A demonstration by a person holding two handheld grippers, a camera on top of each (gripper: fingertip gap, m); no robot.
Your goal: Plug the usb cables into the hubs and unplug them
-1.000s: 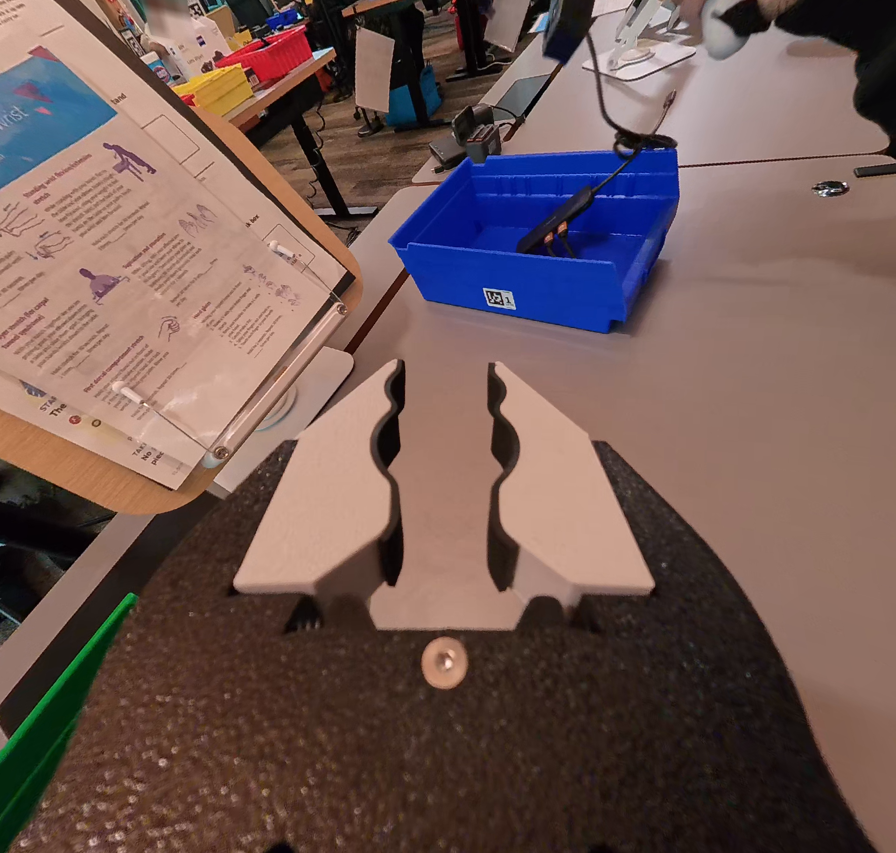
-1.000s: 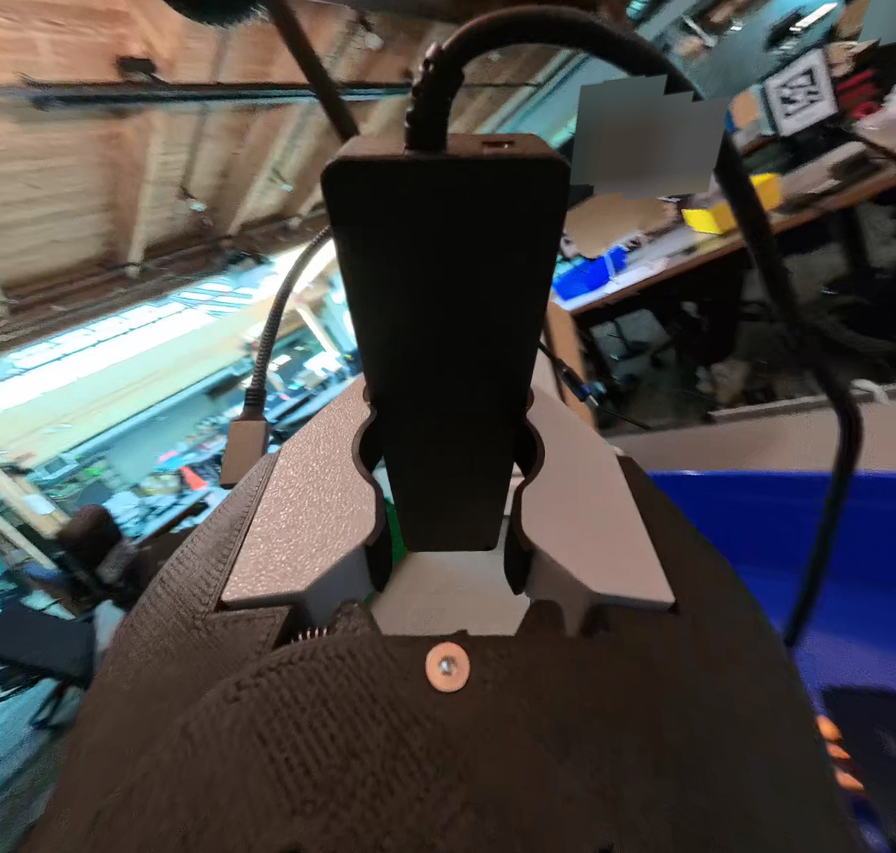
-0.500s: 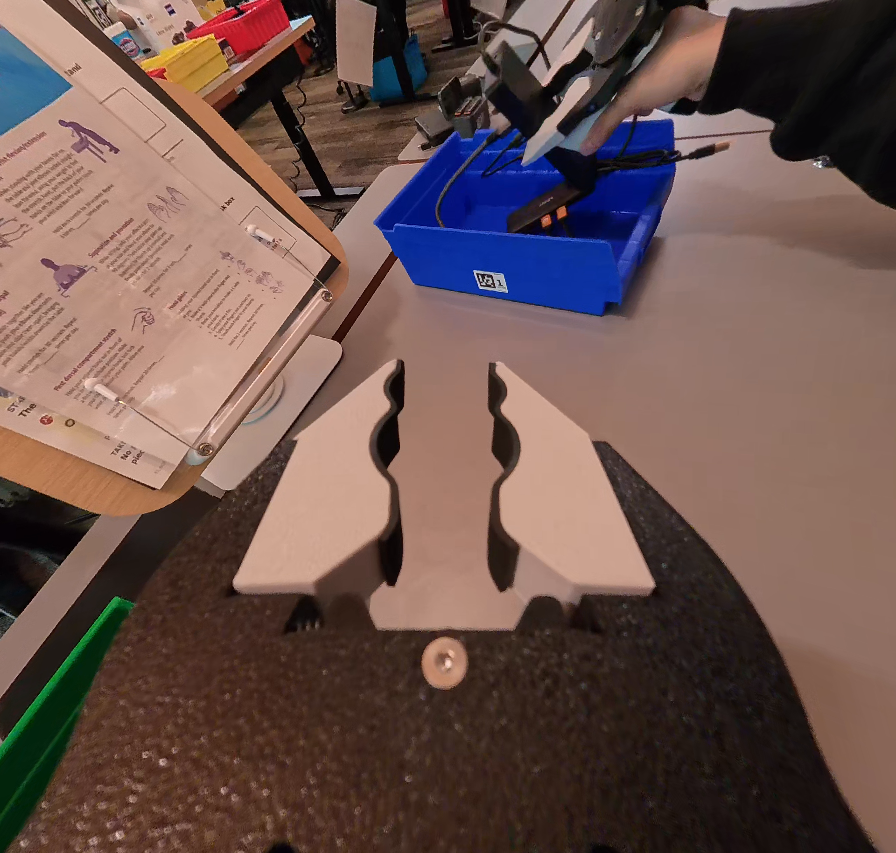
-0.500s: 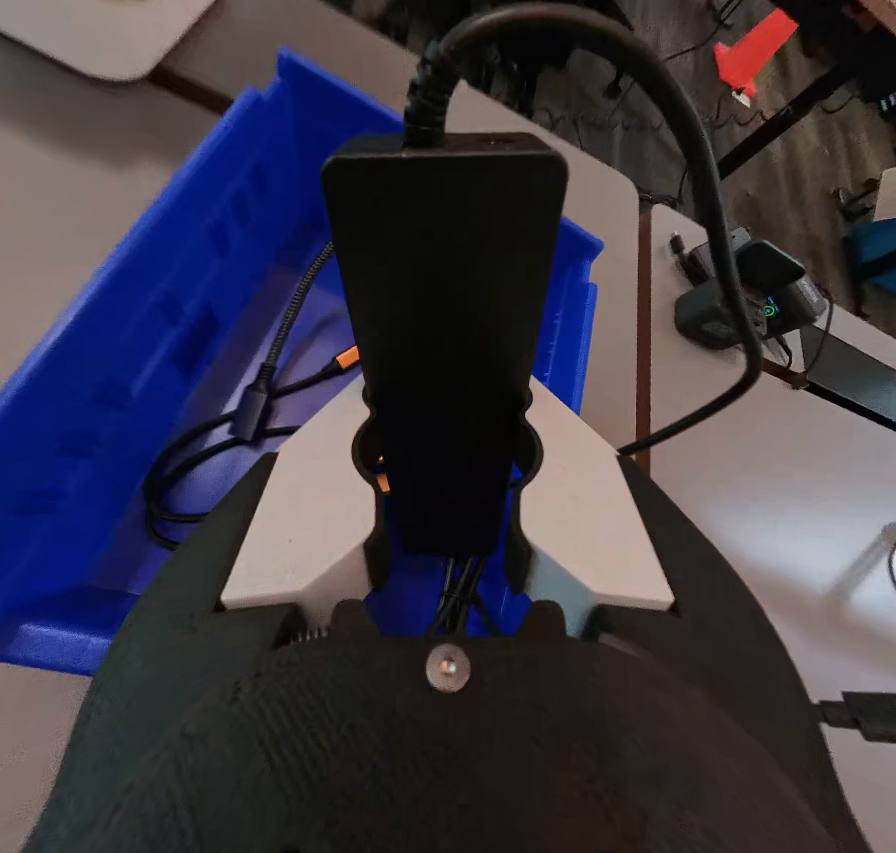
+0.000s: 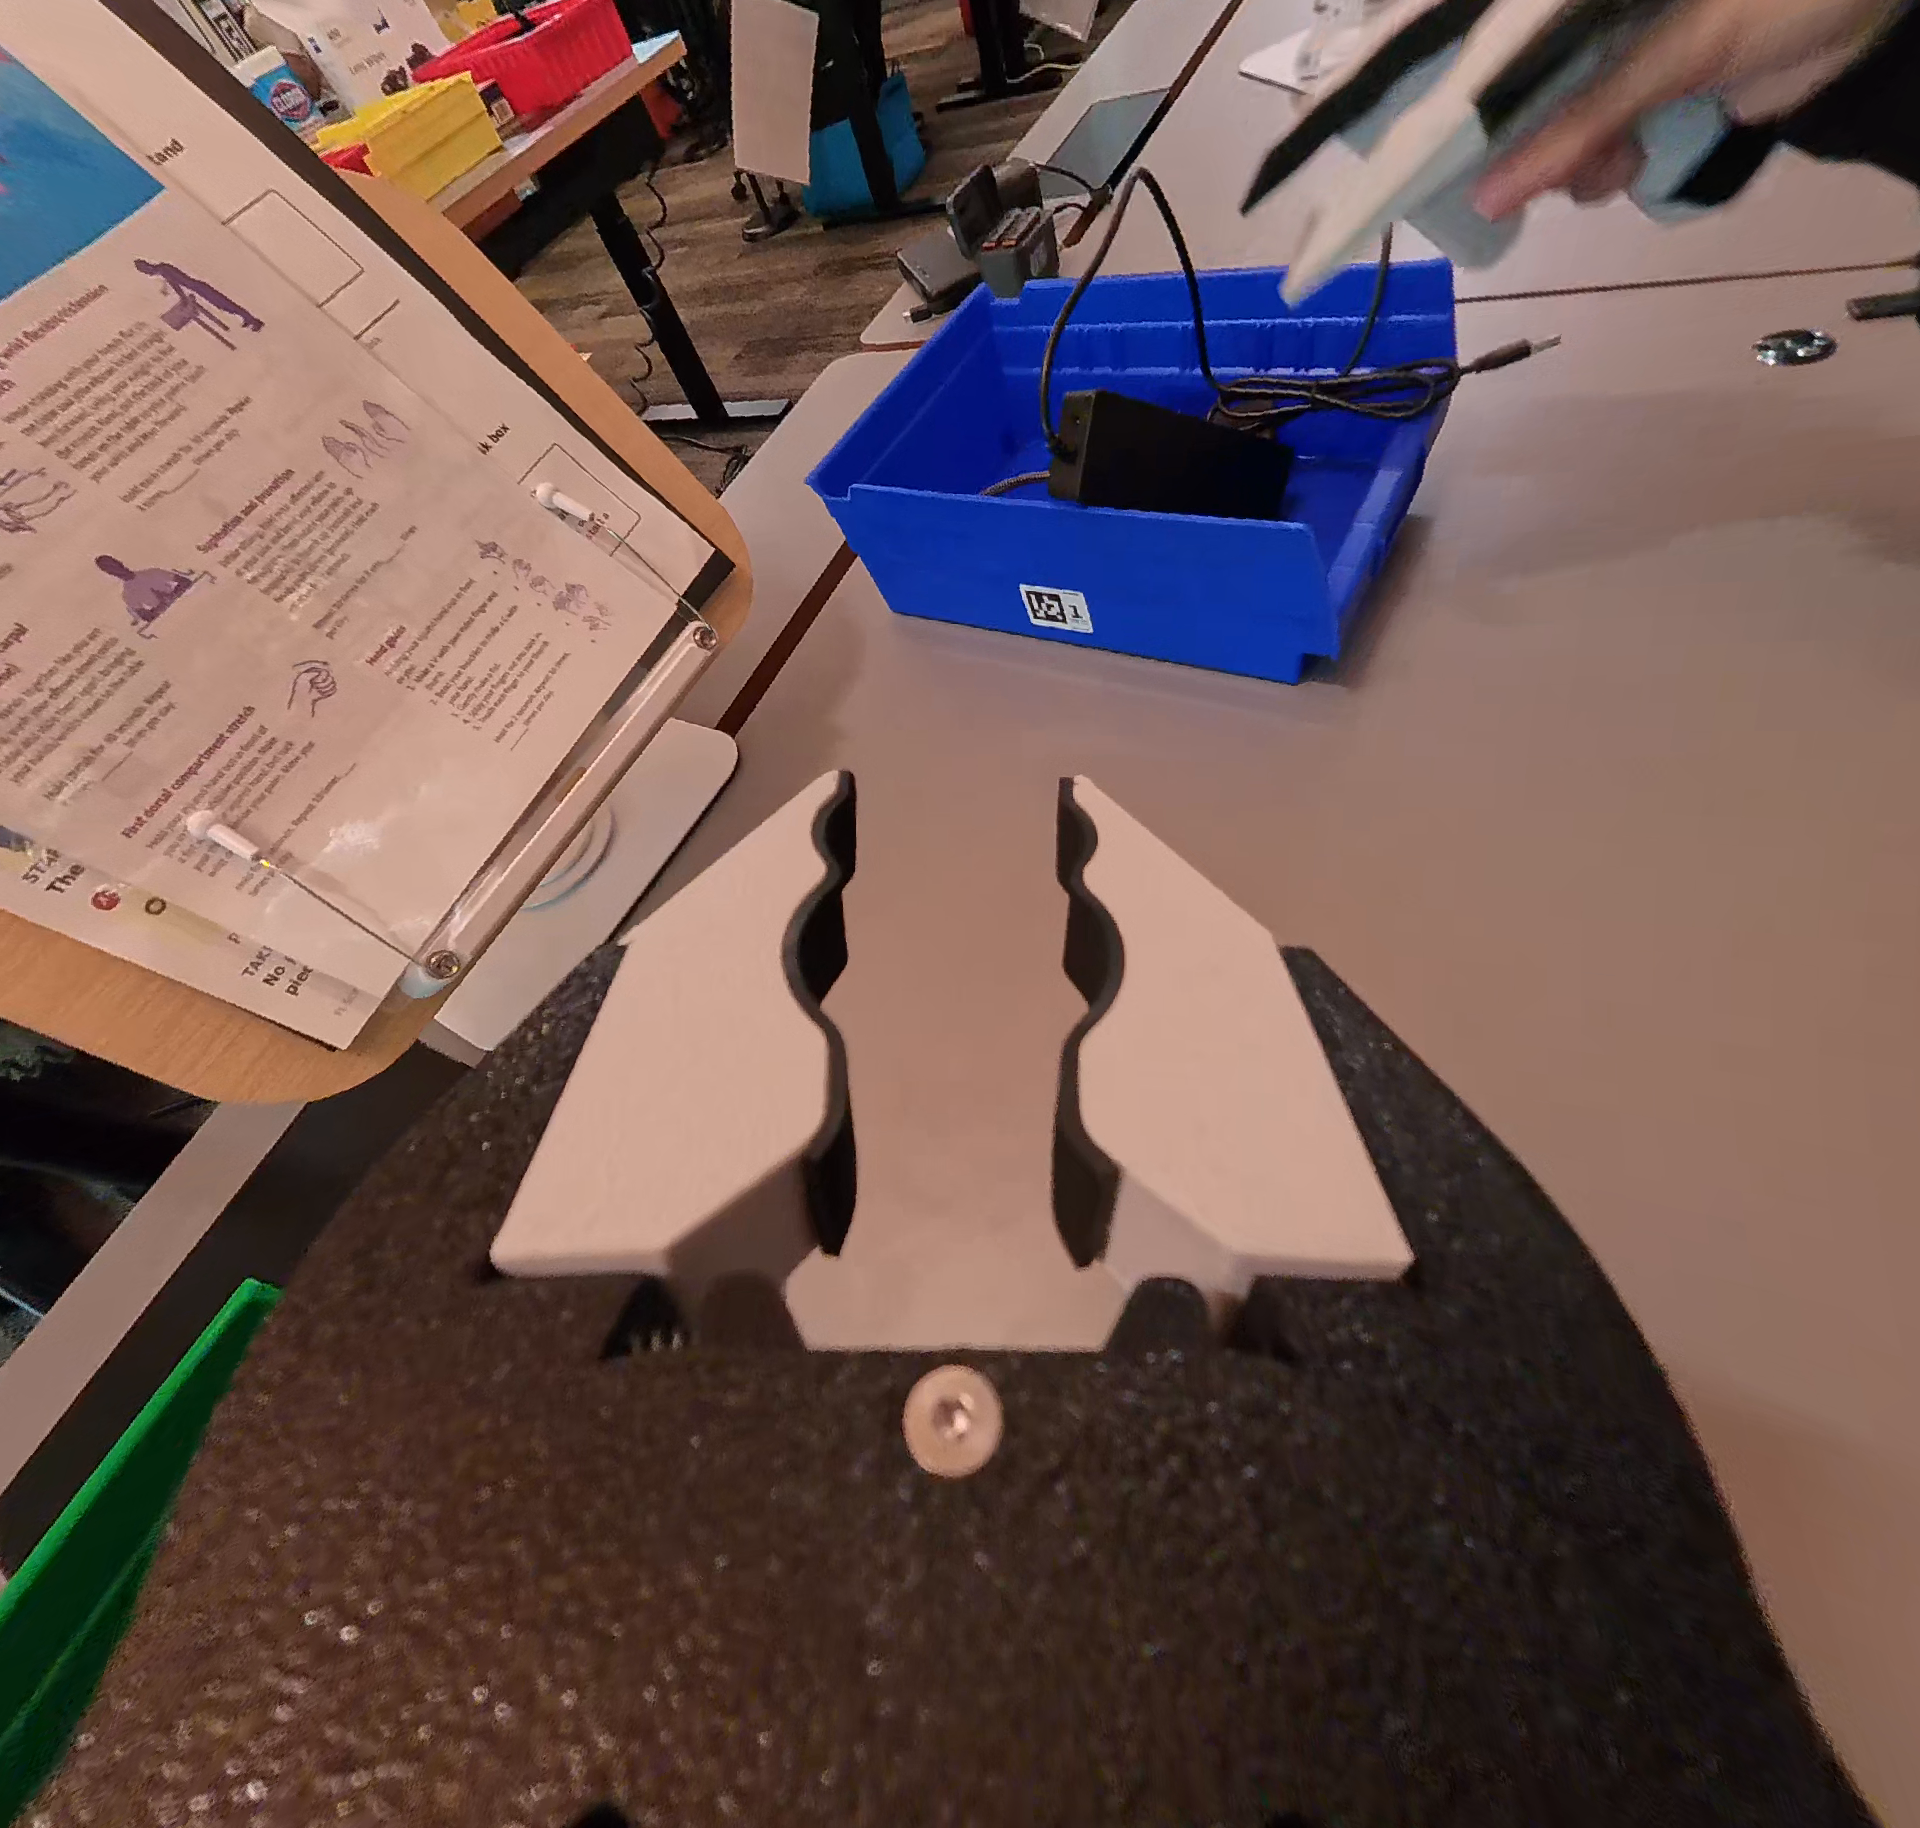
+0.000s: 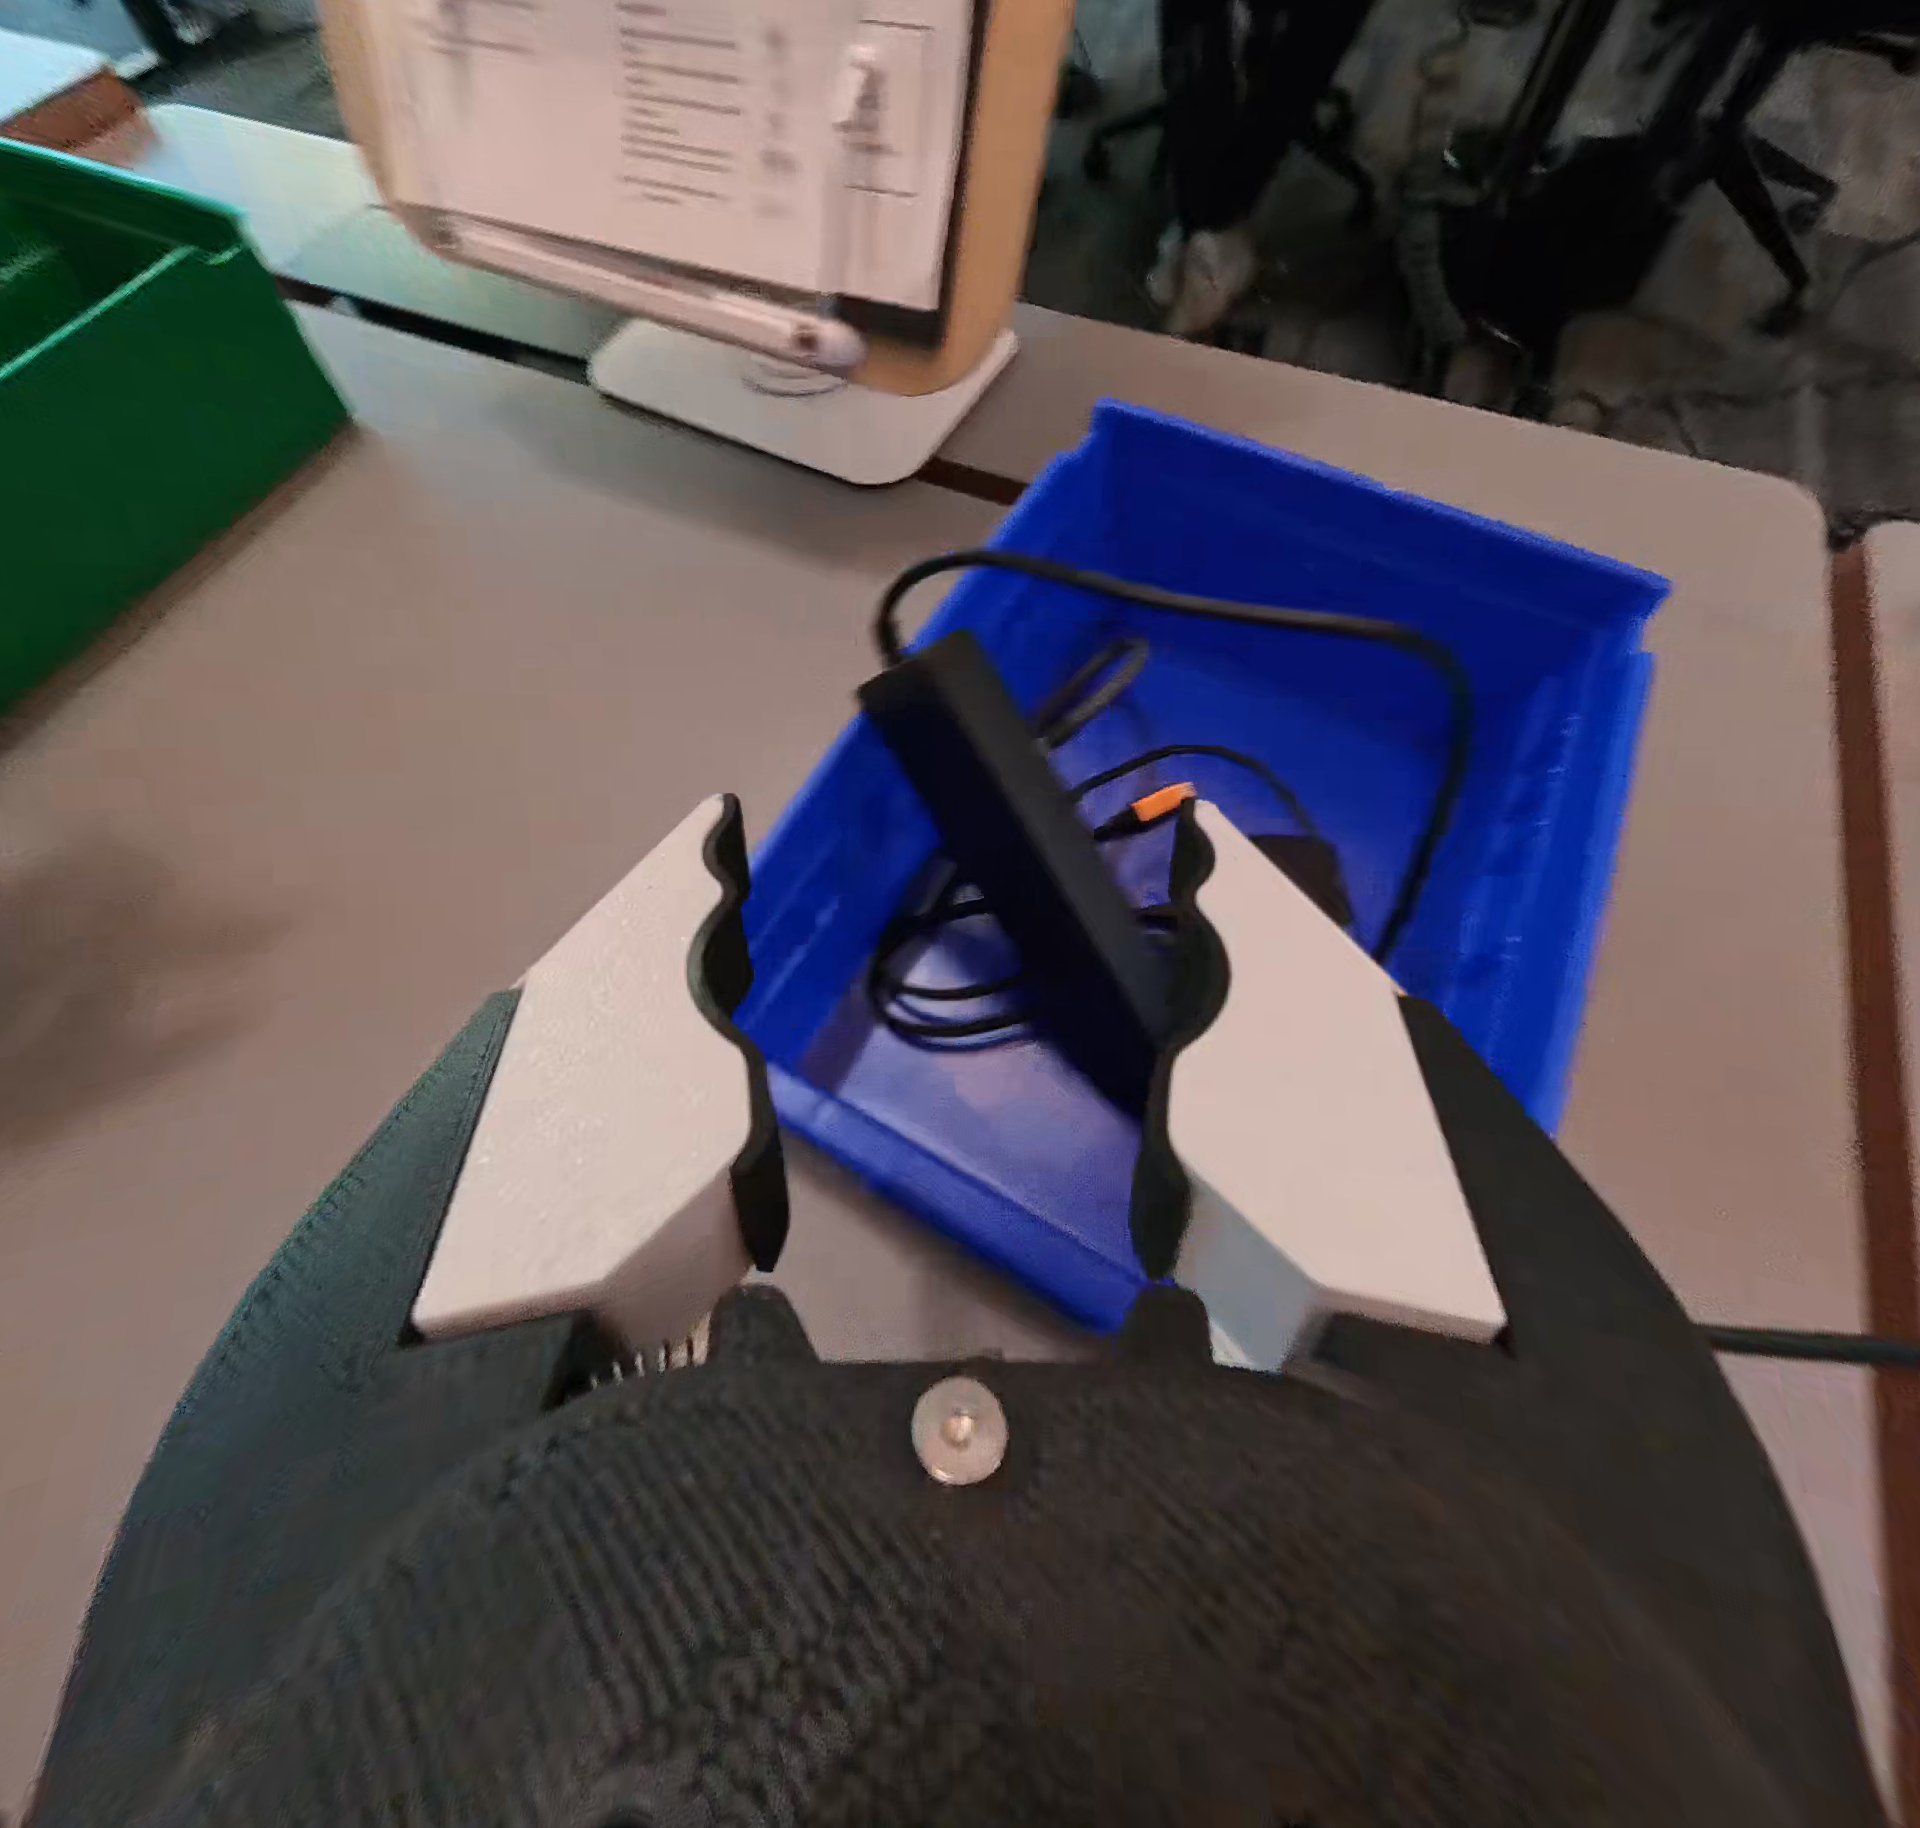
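Where desks crowd behind, grey table (image 5: 1558,843), blue bin (image 5: 1143,583), green bin (image 6: 135,428).

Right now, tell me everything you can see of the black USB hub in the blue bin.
The black USB hub is a slim, matte, plastic-looking bar. It lies tilted inside the blue bin, one end raised toward the bin's wall, the other down among loose cables. A thin black cord leaves its raised end, arches up and drapes over the bin's rim. Neither gripper holds it; the right gripper hangs open above it.
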